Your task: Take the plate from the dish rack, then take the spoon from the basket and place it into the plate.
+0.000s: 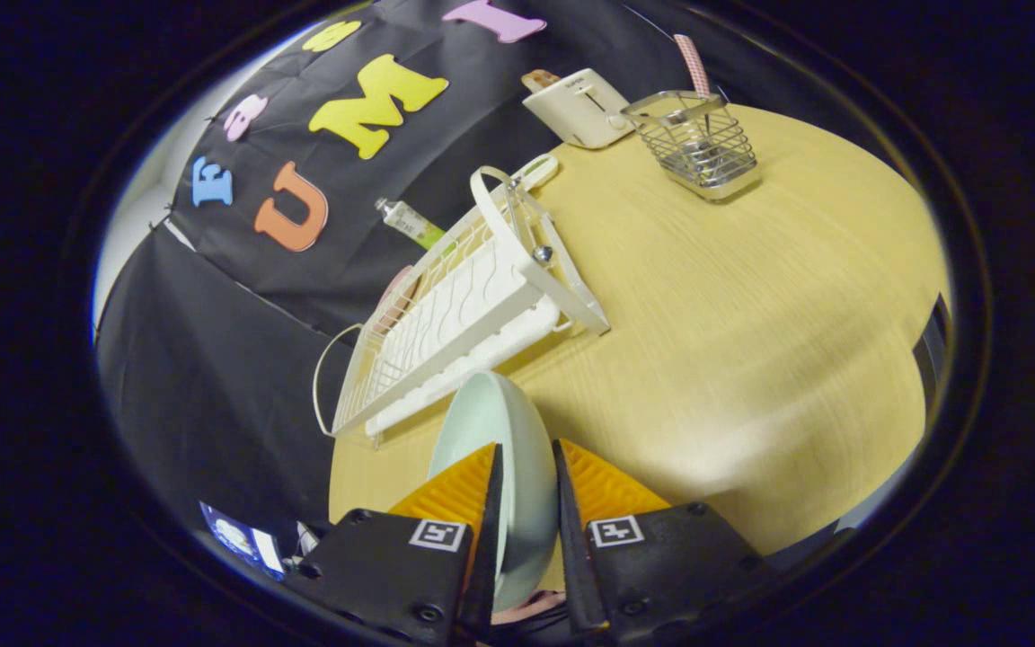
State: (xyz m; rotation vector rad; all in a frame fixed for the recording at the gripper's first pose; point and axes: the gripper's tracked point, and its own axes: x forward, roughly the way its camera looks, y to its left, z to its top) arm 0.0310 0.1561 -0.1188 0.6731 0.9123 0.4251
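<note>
Clamped edge-on between the fingers of the gripper (526,467) is the pale plate (504,431), its rim pinched from both sides, presumably so it can be carried clear of the white dish rack (455,314), which is seen just beyond and to the left; the tool is rolled sideways, so the wooden table (751,314) appears tilted; far right, the spoon (690,63) is stood in the wire basket (697,144), beside a toaster (579,106).

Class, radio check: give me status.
Gripper shut on plate, clear of dish rack. Spoon waits in basket. Table path open.
</note>
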